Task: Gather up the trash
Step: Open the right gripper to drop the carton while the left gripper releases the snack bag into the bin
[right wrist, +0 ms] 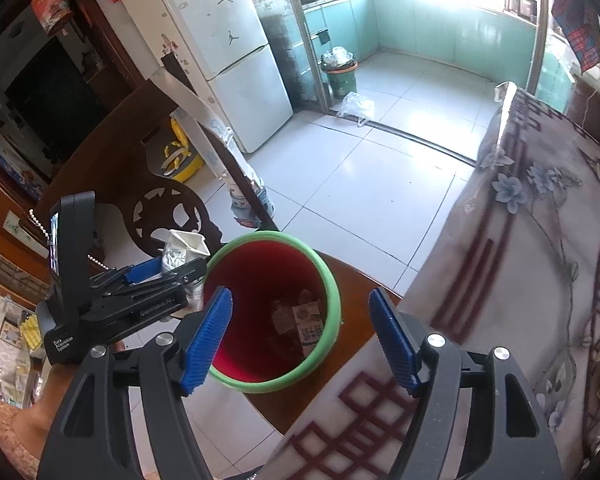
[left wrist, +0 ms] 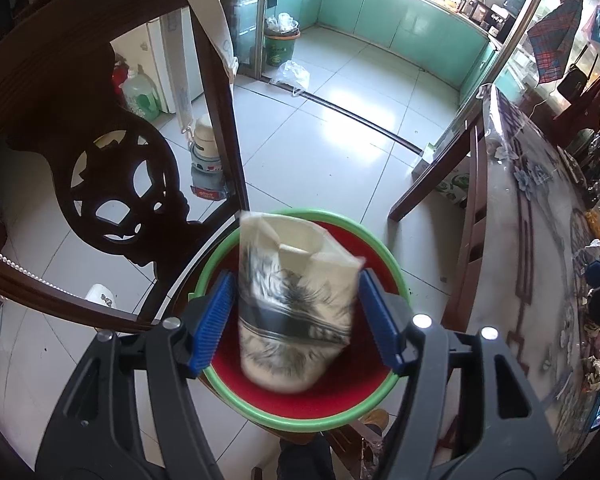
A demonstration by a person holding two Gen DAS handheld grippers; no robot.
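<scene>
A white carton with a grey pattern (left wrist: 296,312) hangs blurred between the blue pads of my left gripper (left wrist: 297,280), right over a red bucket with a green rim (left wrist: 300,420). A small gap shows on each side of the carton, so the pads do not press on it. In the right wrist view the same carton (right wrist: 180,250) sticks up from the left gripper (right wrist: 168,270), just left of the bucket (right wrist: 332,280). My right gripper (right wrist: 300,300) stands open above the bucket's mouth with nothing between its pads. Some packaging trash (right wrist: 300,320) lies at the bucket's bottom.
A dark carved wooden chair (left wrist: 112,184) stands close on the left. A table with a floral cloth (right wrist: 540,240) fills the right side. The bucket rests on a brown wooden seat (right wrist: 364,284). Farther off are a white fridge (right wrist: 236,60) and a green bin (right wrist: 340,76).
</scene>
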